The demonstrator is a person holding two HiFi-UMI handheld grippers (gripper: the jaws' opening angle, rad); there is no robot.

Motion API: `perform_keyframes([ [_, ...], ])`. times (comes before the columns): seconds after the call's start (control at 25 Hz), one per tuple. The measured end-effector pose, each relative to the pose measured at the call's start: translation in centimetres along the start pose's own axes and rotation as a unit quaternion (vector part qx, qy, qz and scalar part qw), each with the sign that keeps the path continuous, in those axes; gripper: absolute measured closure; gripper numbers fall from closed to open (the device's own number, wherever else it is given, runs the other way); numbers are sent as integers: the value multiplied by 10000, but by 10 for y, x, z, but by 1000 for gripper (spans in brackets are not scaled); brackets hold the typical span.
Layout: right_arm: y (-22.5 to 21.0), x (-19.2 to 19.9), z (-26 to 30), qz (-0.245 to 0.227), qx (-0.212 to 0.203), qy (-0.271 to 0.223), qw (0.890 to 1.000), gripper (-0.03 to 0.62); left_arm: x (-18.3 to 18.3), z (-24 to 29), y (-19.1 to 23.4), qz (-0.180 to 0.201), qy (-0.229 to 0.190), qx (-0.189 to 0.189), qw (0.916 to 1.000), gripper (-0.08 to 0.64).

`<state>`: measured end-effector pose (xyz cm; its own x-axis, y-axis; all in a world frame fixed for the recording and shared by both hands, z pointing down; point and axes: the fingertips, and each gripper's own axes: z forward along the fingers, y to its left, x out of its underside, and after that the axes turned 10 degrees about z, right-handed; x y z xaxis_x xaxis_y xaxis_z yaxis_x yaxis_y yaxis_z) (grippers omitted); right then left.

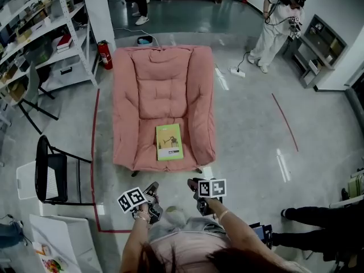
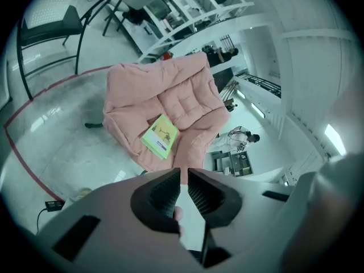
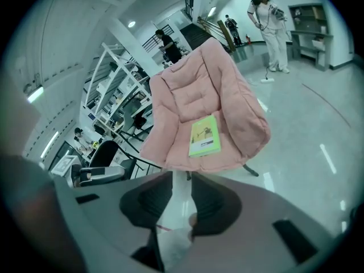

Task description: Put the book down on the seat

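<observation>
A thin green book (image 1: 169,142) lies flat on the front of the seat of a pink cushioned armchair (image 1: 162,78). No gripper touches it. Both grippers hover over the floor, short of the chair's front edge. My left gripper (image 1: 151,191) stands left of the right gripper (image 1: 197,186). In the left gripper view the jaws (image 2: 183,172) show only a narrow gap with nothing in it, and the book (image 2: 160,135) and armchair (image 2: 170,95) lie beyond. In the right gripper view the jaws (image 3: 181,176) stand a little wider, empty, facing the book (image 3: 205,136) on the armchair (image 3: 199,90).
A black chair (image 1: 51,172) stands at the left, inside a red tape line (image 1: 94,152) on the floor. White shelves (image 1: 40,33) and a fire extinguisher (image 1: 104,54) are at the back left. A person in white (image 1: 278,27) stands at the far right, with a power strip (image 1: 237,71) nearby.
</observation>
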<state>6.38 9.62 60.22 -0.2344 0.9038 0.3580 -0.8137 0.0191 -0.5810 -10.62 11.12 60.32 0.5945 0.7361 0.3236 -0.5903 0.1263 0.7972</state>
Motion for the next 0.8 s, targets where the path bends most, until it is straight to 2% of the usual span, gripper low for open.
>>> perform_keyframes([
  [0.44,2,16,-50,-78,-213,-270,9994,529,49,-23,-37,97,-100,112,9998,528],
  [0.64,-9,28,-69,-62,-68,-323,9994,556,74,-32,-41,88,-105,61,9999,549],
  [0.8,-17,38,-88,67,-106,-429,9990,565,93,-38,-46,102,-107,36,9999,558],
])
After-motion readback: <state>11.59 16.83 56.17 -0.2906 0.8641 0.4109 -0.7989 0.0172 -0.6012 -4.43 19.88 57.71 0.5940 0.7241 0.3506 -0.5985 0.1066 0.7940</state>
